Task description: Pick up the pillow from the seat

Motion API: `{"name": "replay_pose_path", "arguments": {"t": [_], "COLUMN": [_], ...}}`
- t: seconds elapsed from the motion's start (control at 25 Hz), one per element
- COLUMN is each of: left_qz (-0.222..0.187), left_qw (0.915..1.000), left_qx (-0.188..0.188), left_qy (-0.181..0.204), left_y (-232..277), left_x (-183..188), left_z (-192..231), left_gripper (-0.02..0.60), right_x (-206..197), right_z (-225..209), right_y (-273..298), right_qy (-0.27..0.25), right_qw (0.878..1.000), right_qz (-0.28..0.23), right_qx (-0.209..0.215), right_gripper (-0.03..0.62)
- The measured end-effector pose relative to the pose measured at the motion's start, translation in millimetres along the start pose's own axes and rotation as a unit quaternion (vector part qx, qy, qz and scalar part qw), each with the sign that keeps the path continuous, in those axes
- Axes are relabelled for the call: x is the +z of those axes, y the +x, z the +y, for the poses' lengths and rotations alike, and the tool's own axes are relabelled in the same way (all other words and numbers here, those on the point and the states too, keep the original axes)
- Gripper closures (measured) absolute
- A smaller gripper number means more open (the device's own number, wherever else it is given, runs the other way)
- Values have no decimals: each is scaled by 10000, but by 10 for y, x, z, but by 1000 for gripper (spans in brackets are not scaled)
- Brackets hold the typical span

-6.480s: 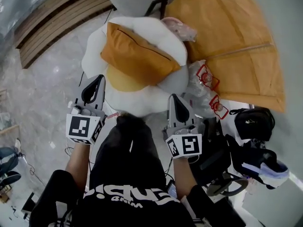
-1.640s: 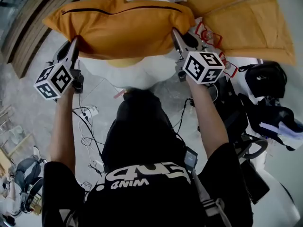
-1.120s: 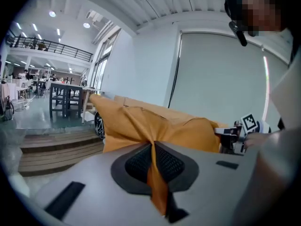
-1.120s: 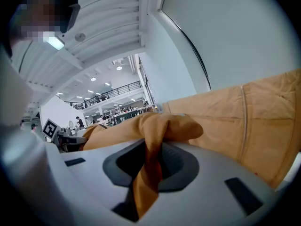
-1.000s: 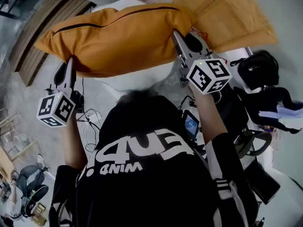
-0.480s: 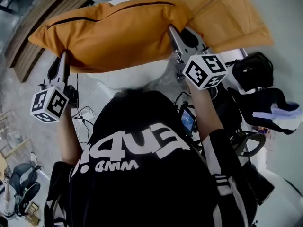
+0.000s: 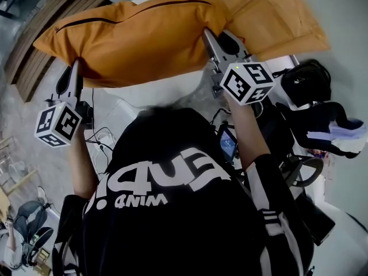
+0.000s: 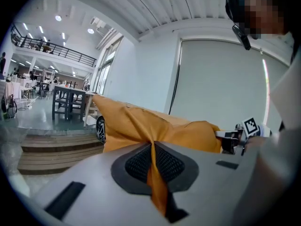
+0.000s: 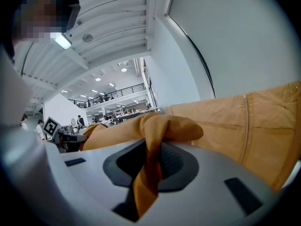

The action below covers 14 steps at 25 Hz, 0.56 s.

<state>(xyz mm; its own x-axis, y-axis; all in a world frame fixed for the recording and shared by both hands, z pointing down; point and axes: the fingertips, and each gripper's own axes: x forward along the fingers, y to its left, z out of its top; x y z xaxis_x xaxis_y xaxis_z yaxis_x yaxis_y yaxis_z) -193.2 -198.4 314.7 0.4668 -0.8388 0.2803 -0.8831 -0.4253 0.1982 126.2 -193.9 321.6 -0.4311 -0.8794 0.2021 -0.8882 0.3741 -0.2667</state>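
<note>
The orange pillow [image 7: 132, 39] hangs in the air between my two grippers, stretched sideways with its black zipper along the top. My left gripper [image 7: 75, 68] is shut on the pillow's left corner; in the left gripper view the orange pillow fabric [image 8: 155, 182] is pinched between the grey jaws [image 8: 153, 147]. My right gripper [image 7: 207, 36] is shut on the right corner, and the right gripper view shows a bunched fold of pillow fabric [image 9: 150, 168] clamped at its gripper mouth [image 9: 153, 147]. The white seat [image 7: 155, 94] lies below the pillow, mostly hidden.
A large orange cushion [image 7: 276, 22] lies to the right behind the pillow. Black bags [image 7: 307, 82] and a shoe [image 7: 339, 134] lie at the right. Wooden steps [image 7: 34, 56] run along the left, cables [image 7: 103, 137] lie on the floor. The person's body fills the lower frame.
The pillow went from lying on the white seat to hanging lifted between both grippers. Over the last second it has stayed held, with only a slight shift of the arms.
</note>
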Motion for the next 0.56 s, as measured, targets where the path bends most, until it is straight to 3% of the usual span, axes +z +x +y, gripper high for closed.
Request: {"name": "replay_pose_path", "arguments": {"t": [0.56], "left_qz": [37], "left_qw": [10000], "left_qx": [6], "left_qy": [-30], "left_y": [7], "left_x": [-23], "left_z": [4], "left_gripper": [561], "right_x": [-64], "right_z": [-21], "right_y": [22], "right_qy": [53], "right_qw": [9999], "right_qz": [89], "right_qx": [-9], "right_gripper": [519]}}
